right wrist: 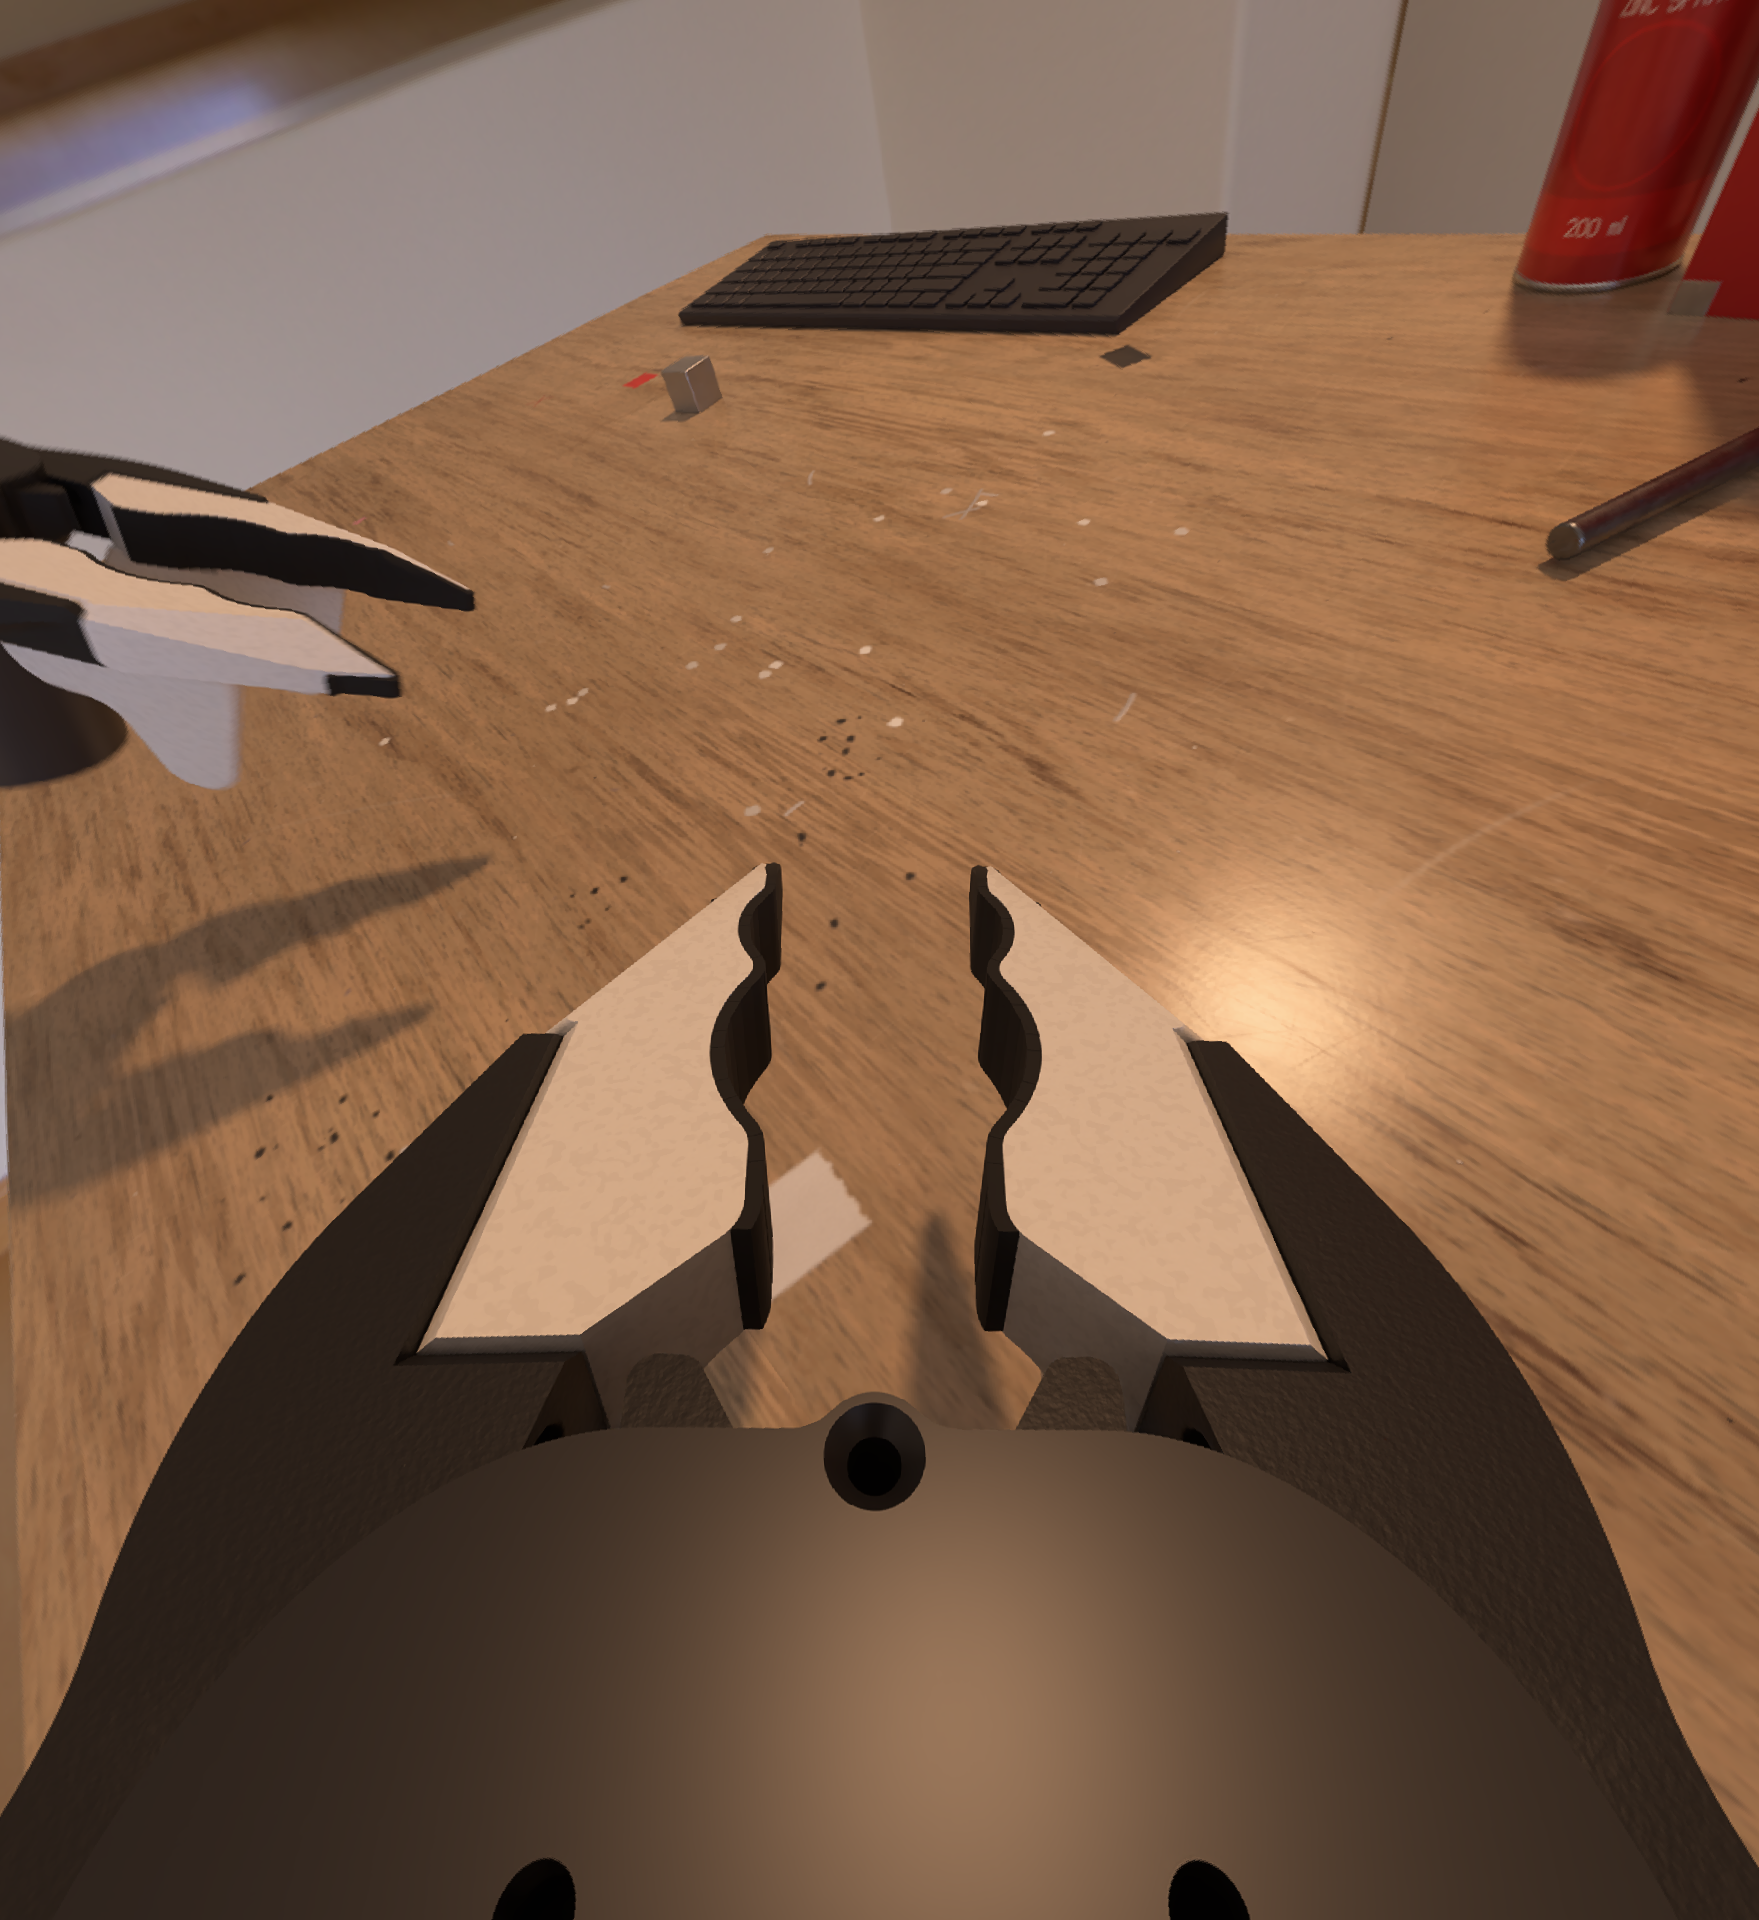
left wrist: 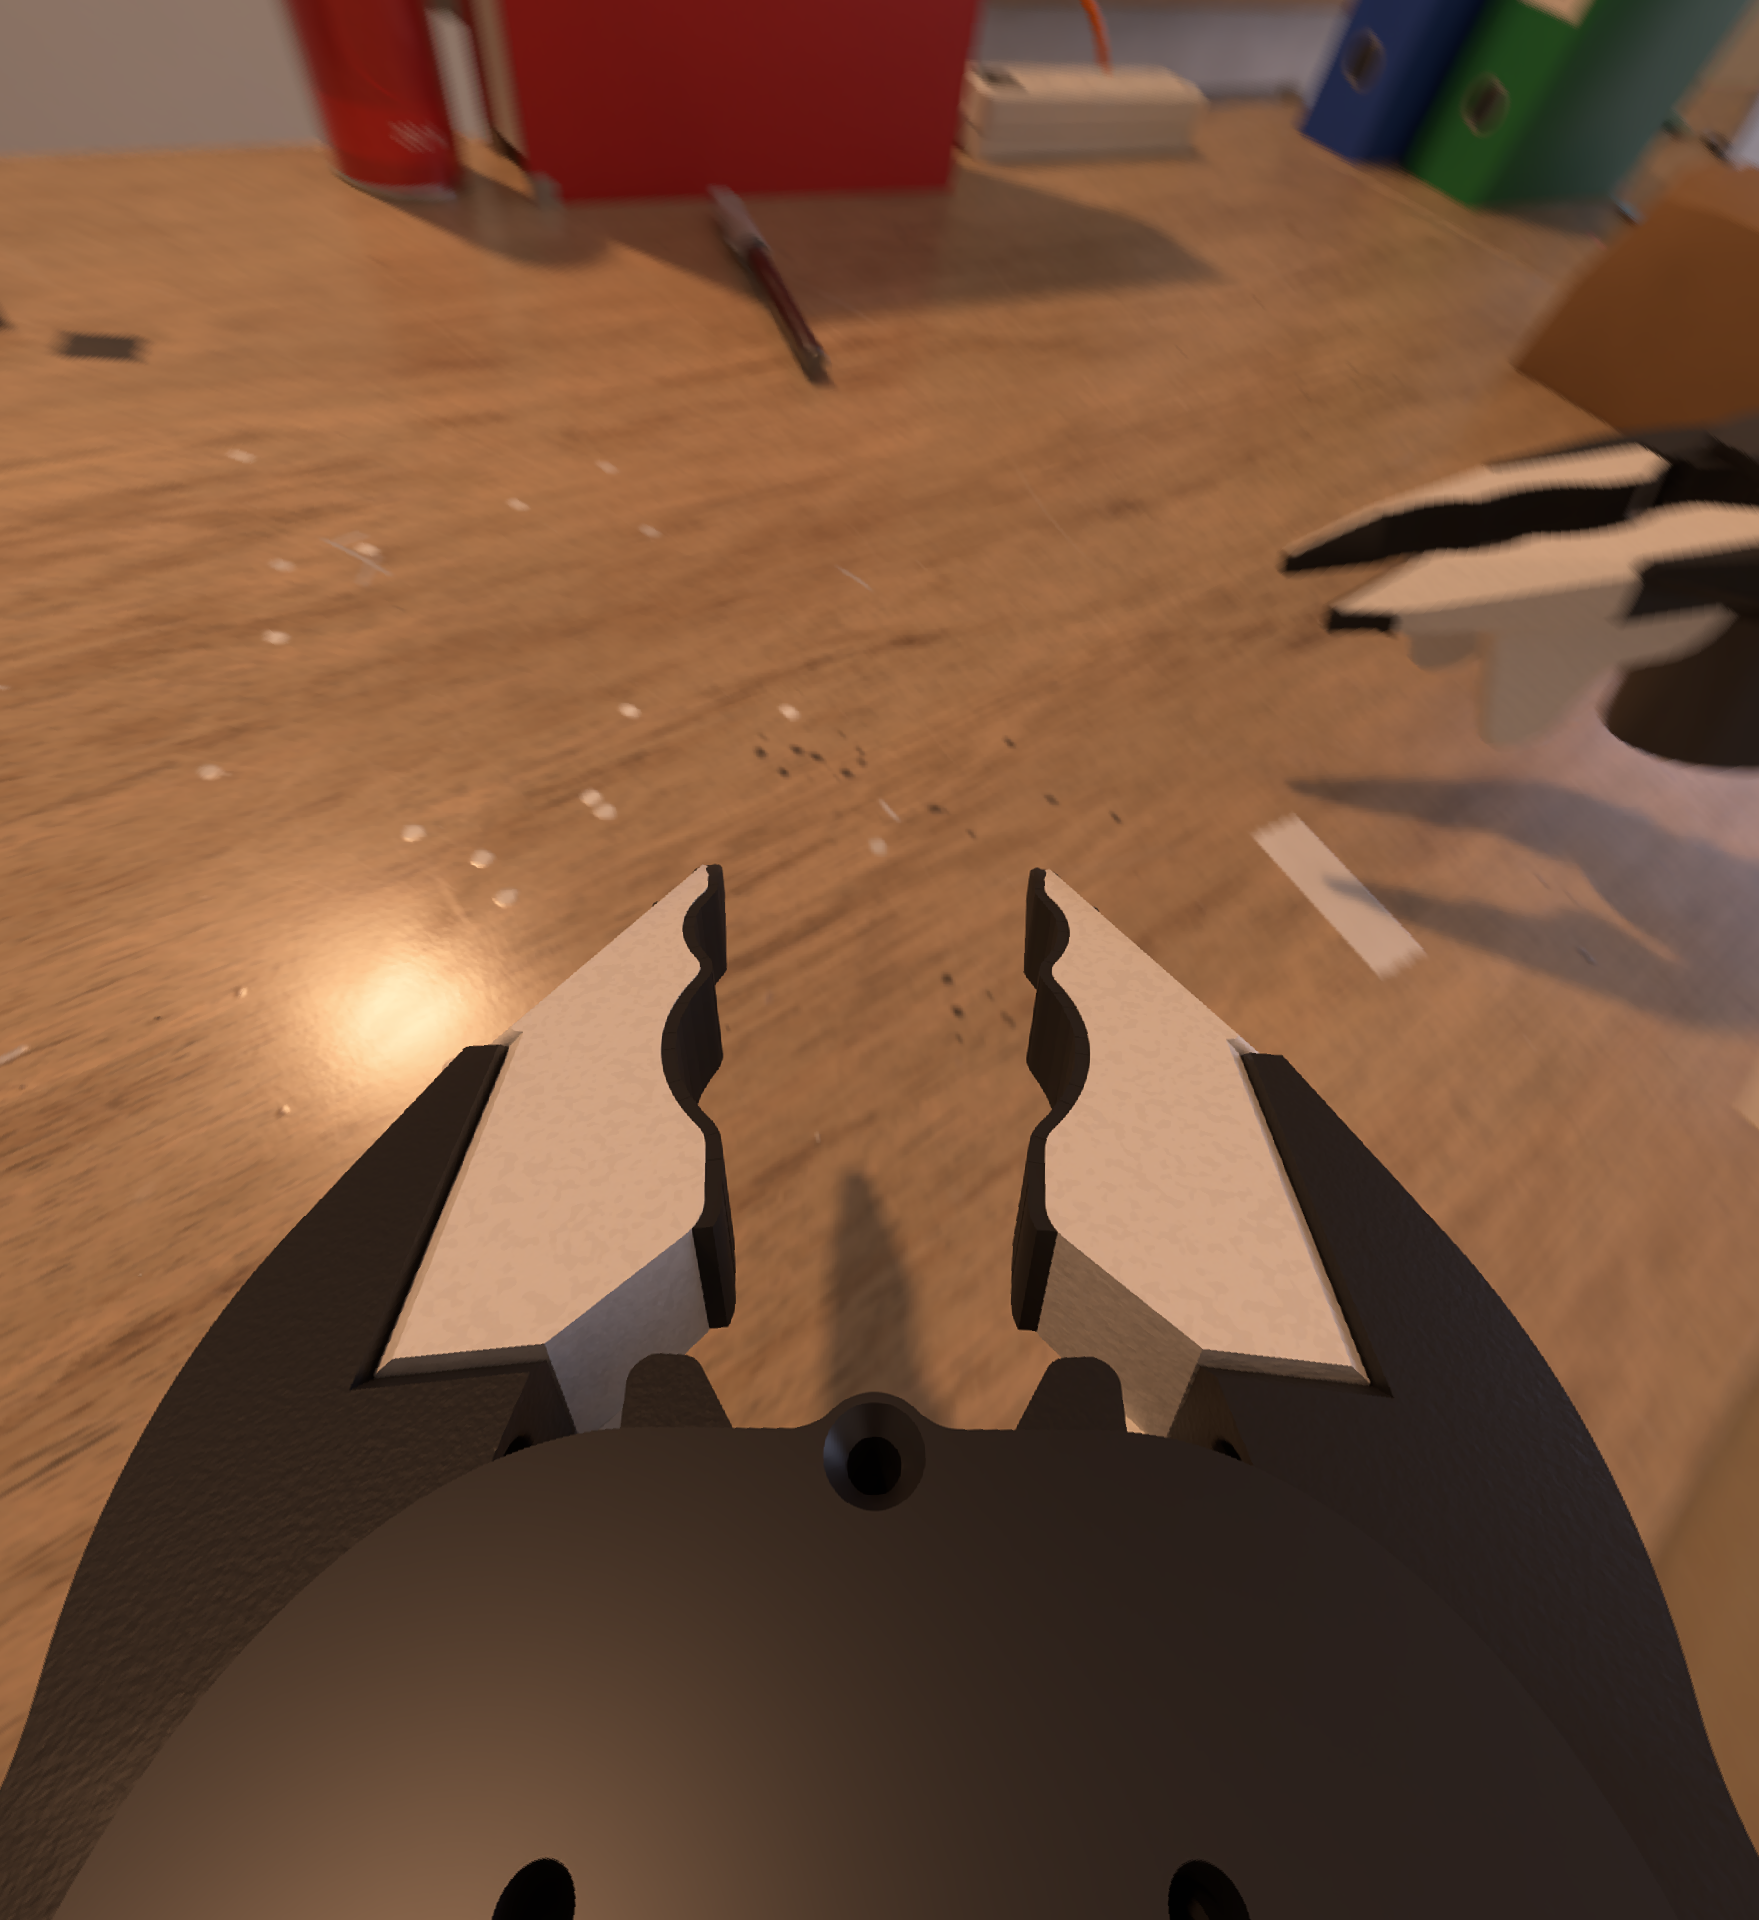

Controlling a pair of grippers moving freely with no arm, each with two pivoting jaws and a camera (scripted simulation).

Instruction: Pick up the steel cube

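The steel cube [right wrist: 692, 380] is small and grey. It sits on the wooden desk [right wrist: 1270, 831] far ahead of my right gripper, in front of the black keyboard [right wrist: 958, 275]. It does not show in the left wrist view. My right gripper [right wrist: 875, 883] is open and empty above the desk; it also shows in the left wrist view [left wrist: 1316, 592] at the right. My left gripper [left wrist: 875, 883] is open and empty above the desk; it also shows in the right wrist view [right wrist: 433, 639] at the left, well short of the cube.
A red spray can [right wrist: 1623, 145], a red box [left wrist: 740, 94], a white device [left wrist: 1083, 109] and blue and green binders [left wrist: 1457, 94] stand at the back. A dark pen [left wrist: 771, 281] lies on the desk. A cardboard box [left wrist: 1706, 301] is at the right. The desk edge [right wrist: 7, 1039] is at the left.
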